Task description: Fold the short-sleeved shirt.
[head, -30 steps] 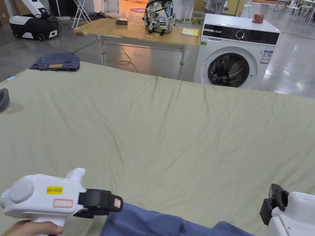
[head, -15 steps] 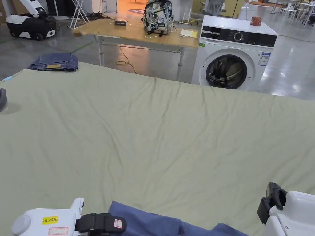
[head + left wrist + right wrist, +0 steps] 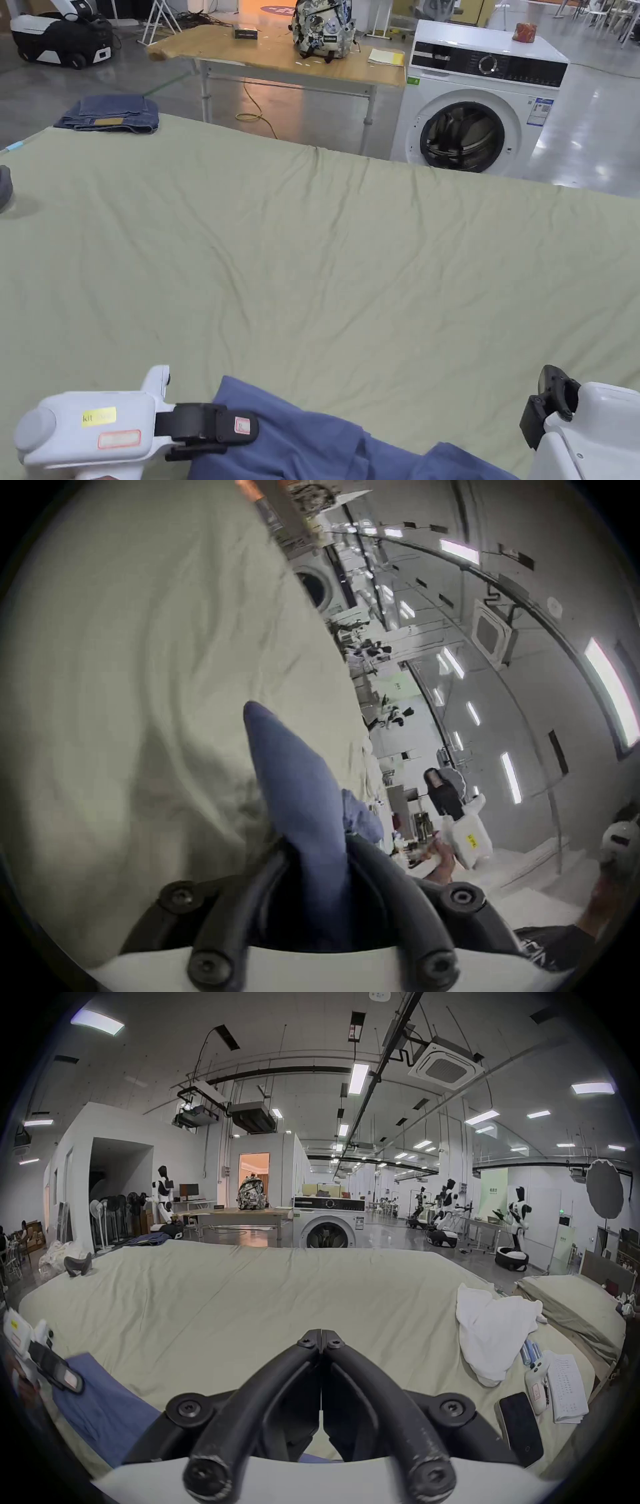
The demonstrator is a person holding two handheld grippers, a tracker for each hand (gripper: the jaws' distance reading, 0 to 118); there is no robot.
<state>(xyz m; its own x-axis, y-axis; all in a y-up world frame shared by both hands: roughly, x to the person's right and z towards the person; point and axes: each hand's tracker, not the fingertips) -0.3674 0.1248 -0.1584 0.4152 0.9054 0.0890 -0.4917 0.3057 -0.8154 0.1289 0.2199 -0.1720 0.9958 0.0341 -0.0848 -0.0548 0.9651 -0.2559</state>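
Wide green bed sheet (image 3: 325, 250) fills the frame; blue shirt (image 3: 300, 444) bunched at bottom centre, left gripper (image 3: 247, 426) pinching its edge, right gripper (image 3: 322, 1338) pressed together on nothing. One-cornered pull could drag it crooked

blue shirt (image 3: 312, 447): cut off by bottom edge | right gripper (image 3: 550, 406): body cropped at corner, jaws hidden

A robotics lab hall: humanoid robots (image 3: 518, 1213), washing machine (image 3: 480, 106), cloth-covered work table (image 3: 312, 262)
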